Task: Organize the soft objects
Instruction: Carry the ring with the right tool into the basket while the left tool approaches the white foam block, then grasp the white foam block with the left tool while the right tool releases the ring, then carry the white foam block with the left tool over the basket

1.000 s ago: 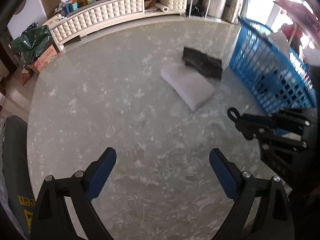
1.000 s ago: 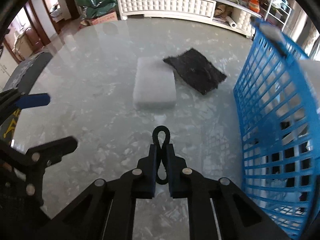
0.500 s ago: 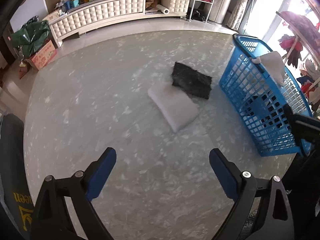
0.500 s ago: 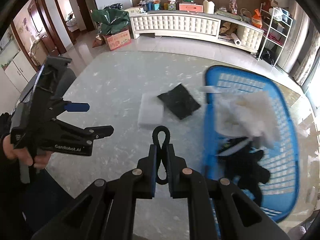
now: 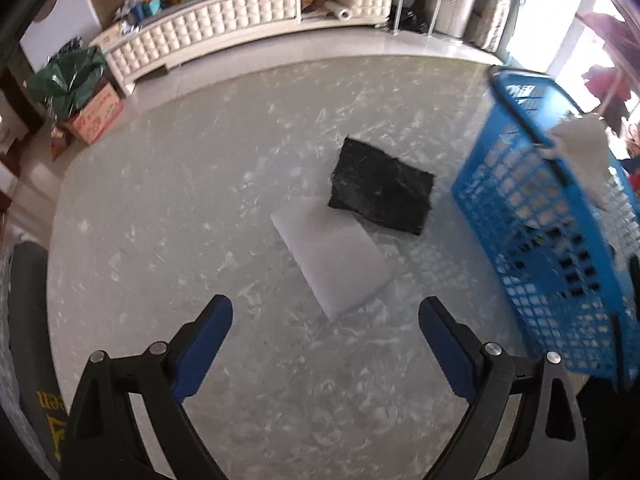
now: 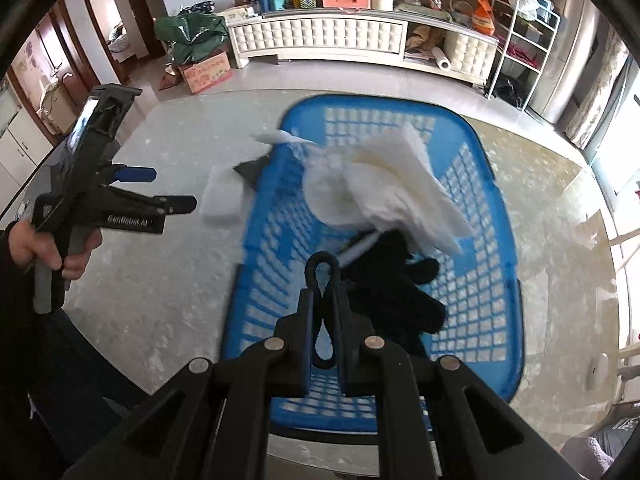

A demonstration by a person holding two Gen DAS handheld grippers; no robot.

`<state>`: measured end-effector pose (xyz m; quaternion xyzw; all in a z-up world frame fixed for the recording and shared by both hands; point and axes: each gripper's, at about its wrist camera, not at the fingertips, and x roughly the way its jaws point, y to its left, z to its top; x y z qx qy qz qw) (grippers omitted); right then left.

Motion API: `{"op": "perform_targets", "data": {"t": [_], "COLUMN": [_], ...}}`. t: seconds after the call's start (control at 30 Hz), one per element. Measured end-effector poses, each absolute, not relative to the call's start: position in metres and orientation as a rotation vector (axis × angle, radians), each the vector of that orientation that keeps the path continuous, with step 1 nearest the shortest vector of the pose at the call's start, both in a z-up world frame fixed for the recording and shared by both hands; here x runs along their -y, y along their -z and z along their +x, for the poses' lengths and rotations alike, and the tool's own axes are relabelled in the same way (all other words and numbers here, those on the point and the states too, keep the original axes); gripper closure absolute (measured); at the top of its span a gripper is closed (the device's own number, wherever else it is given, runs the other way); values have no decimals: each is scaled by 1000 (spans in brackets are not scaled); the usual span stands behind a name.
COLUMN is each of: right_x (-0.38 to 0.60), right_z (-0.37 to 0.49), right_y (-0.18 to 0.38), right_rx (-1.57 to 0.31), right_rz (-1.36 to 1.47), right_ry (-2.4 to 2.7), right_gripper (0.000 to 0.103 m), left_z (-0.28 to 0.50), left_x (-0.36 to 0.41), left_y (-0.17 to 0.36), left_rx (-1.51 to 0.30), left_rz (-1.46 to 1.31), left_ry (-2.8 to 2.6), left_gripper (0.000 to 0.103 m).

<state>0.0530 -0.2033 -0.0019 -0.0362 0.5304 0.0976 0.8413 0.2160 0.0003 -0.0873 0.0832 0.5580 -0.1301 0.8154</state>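
Observation:
A white foam pad point(image 5: 334, 258) and a black fuzzy cloth point(image 5: 382, 192) lie side by side on the marble table. A blue basket point(image 6: 472, 280) at the right holds white fluffy cloth point(image 6: 384, 188) and black soft items point(image 6: 394, 292); the basket also shows in the left wrist view point(image 5: 536, 236). My left gripper point(image 5: 324, 338) is open and empty, above the table short of the pad. My right gripper point(image 6: 325, 308) is shut on a black hair tie point(image 6: 322, 276), held above the basket.
A long white cabinet point(image 6: 320, 38) with clutter, a cardboard box point(image 6: 208, 72) and a green bag point(image 6: 188, 34) stand on the floor beyond the table. A black chair back point(image 5: 28, 320) is at the left table edge.
My right gripper rose and swung right with the hair tie, from low over the table to above the basket. My left gripper lifted, then moved closer to the pad.

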Motion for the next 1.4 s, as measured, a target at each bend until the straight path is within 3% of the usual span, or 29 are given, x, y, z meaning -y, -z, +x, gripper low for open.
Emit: {"op": "perform_targets", "data": {"t": [0.27, 0.93, 1.03, 1.1, 1.17, 1.4], "right_x": [231, 262, 268, 271, 274, 280], "right_z": [48, 59, 62, 65, 66, 71], "right_y": [4, 8, 10, 11, 10, 6], "right_rx": [-1143, -1180, -1190, -1195, -1195, -1184], "right_rz": [-49, -24, -16, -8, -5, -10], "right_ry": [-215, -245, -237, -232, -231, -219], "right_gripper": [94, 94, 94, 94, 94, 94], "left_z": [249, 279, 271, 268, 265, 254], "left_x": [2, -1, -2, -5, -6, -17], "left_y": [128, 155, 153, 149, 146, 142], "left_rx": [-1266, -1299, -1289, -1279, -1276, -1288], "left_rz": [96, 86, 93, 96, 108, 56], "left_ry": [223, 114, 124, 132, 151, 203], "left_gripper": [10, 10, 20, 36, 46, 53]}}
